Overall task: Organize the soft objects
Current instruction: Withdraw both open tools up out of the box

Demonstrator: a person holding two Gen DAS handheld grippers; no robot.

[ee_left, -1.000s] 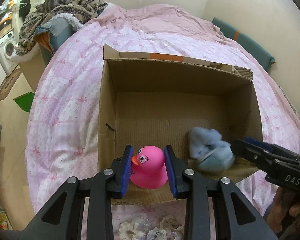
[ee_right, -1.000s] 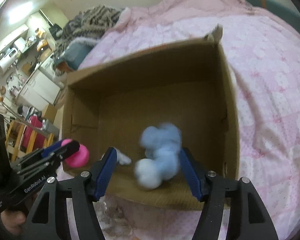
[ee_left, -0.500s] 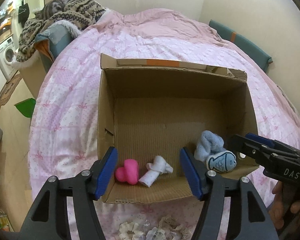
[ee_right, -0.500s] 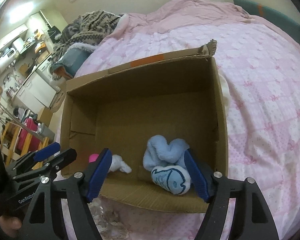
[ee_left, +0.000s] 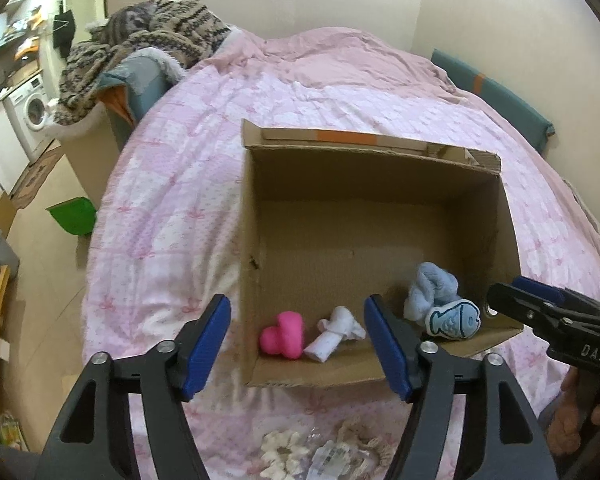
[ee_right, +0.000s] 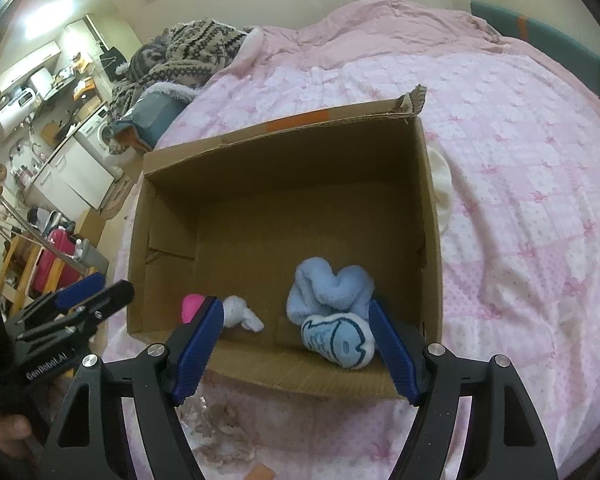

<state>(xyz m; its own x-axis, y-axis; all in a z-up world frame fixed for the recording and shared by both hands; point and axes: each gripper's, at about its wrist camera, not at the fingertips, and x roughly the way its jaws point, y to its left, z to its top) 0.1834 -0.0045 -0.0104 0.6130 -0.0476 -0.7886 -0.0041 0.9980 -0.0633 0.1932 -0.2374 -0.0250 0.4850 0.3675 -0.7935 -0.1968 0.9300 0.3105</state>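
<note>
An open cardboard box (ee_left: pixel 372 176) (ee_right: pixel 284 152) rests on the pink bed. Along its near wall lie a pink rubber duck (ee_left: pixel 283 334) (ee_right: pixel 192 307) tipped over, a small white rolled sock (ee_left: pixel 336 332) (ee_right: pixel 242 314), a light-blue sock bundle (ee_left: pixel 430 290) (ee_right: pixel 332 288) and a white fish toy (ee_left: pixel 454 318) (ee_right: pixel 338 338). My left gripper (ee_left: pixel 298 304) hangs above the box's near-left corner, its jaws opening, holding nothing. My right gripper (ee_right: pixel 296 306) stands open above the blue bundle and fish without touching them.
Loose pale scrunchies and wrapped bits (ee_left: pixel 324 452) (ee_right: pixel 220 424) lie on the bed in front of the box. A patterned blanket pile (ee_left: pixel 152 40) sits at the bed's far left. A white cloth (ee_right: pixel 442 188) pokes out beside the box's right wall. The floor drops off left, with a green bin (ee_left: pixel 74 216).
The left gripper let go of the pink duck, which fell into the box, then rose and drew back. The right gripper released the blue bundle and fish, which now lie still.
</note>
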